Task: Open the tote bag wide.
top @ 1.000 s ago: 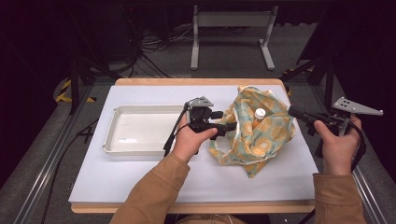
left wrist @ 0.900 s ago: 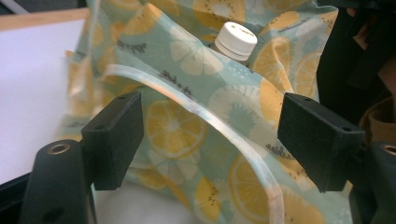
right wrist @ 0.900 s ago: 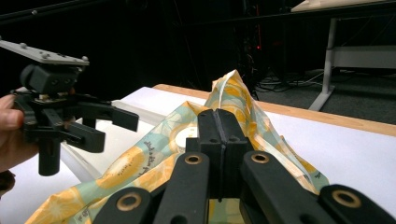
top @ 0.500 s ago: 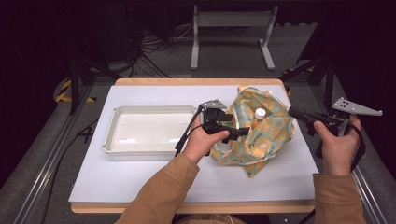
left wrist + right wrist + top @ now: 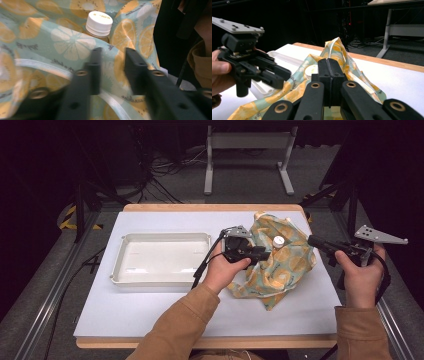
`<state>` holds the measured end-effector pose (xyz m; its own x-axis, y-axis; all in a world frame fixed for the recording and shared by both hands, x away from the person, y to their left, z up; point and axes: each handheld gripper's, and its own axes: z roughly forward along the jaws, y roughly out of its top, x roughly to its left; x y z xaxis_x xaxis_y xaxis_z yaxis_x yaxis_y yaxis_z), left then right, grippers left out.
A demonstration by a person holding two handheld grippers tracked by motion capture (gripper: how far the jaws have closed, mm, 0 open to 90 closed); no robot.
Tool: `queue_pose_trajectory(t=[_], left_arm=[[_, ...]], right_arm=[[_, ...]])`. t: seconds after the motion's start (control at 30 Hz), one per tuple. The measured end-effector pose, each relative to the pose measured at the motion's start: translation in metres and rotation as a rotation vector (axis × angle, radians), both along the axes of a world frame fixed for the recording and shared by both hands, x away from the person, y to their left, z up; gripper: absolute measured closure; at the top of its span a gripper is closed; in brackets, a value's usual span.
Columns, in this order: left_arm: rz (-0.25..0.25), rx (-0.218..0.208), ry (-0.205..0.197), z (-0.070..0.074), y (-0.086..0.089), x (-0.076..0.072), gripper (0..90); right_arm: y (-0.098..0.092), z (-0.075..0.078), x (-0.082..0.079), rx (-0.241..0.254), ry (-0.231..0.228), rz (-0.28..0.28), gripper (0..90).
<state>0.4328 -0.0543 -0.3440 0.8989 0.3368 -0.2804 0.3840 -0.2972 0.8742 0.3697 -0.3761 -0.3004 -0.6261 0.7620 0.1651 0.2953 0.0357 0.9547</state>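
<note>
Left gripper (image 5: 111,71), jaws just narrowed astride a fold of citrus-print fabric bag (image 5: 280,265), likely exposing white-capped bottle (image 5: 99,23); right gripper (image 5: 329,75), jaws together, empty, waits beside.

tray (image 5: 160,257): sits on the left half of the surface (image 5: 150,315)
bag (image 5: 282,265): on the right half, just right of the tray
bottle (image 5: 278,240): inside the bag, cap poking out
left gripper (image 5: 262,254): at the bag's left edge
right gripper (image 5: 313,241): off its right edge
</note>
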Motion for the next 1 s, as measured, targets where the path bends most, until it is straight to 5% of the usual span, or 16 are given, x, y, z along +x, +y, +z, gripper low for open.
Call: queue_pose_trajectory(t=[0.17, 0.33, 0.4, 0.43, 0.5, 0.6, 0.83, 1.0], left_arm=[[0.024, -0.007, -0.033, 0.010, 0.014, -0.002, 89.6], [0.043, -0.004, -0.018, 0.010, 0.020, -0.001, 89.6], [0.070, -0.011, 0.000, 0.009, 0.019, -0.001, 81.4], [0.103, 0.000, 0.007, 0.009, 0.017, 0.000, 54.2], [0.130, 0.006, 0.026, 0.009, 0.011, 0.000, 47.7], [0.189, 0.052, -0.007, 0.008, 0.003, 0.001, 21.1], [0.181, 0.031, 0.066, 0.004, -0.014, 0.002, 8.3], [0.204, 0.079, 0.084, 0.003, -0.021, 0.004, 13.3]], right_arm=[[-0.002, -0.001, -0.001, -0.006, 0.005, -0.008, 90.0], [-0.003, -0.001, -0.001, -0.004, 0.006, -0.013, 90.0], [-0.003, -0.001, -0.002, -0.006, 0.007, -0.013, 90.0], [-0.003, -0.001, -0.002, -0.006, 0.007, -0.013, 90.0], [-0.003, -0.001, -0.002, -0.006, 0.006, -0.013, 90.0], [-0.003, -0.001, -0.002, -0.008, 0.006, -0.012, 90.0], [-0.003, -0.002, -0.001, -0.010, 0.009, -0.011, 90.0], [-0.003, -0.002, -0.001, -0.010, 0.008, -0.011, 90.0]])
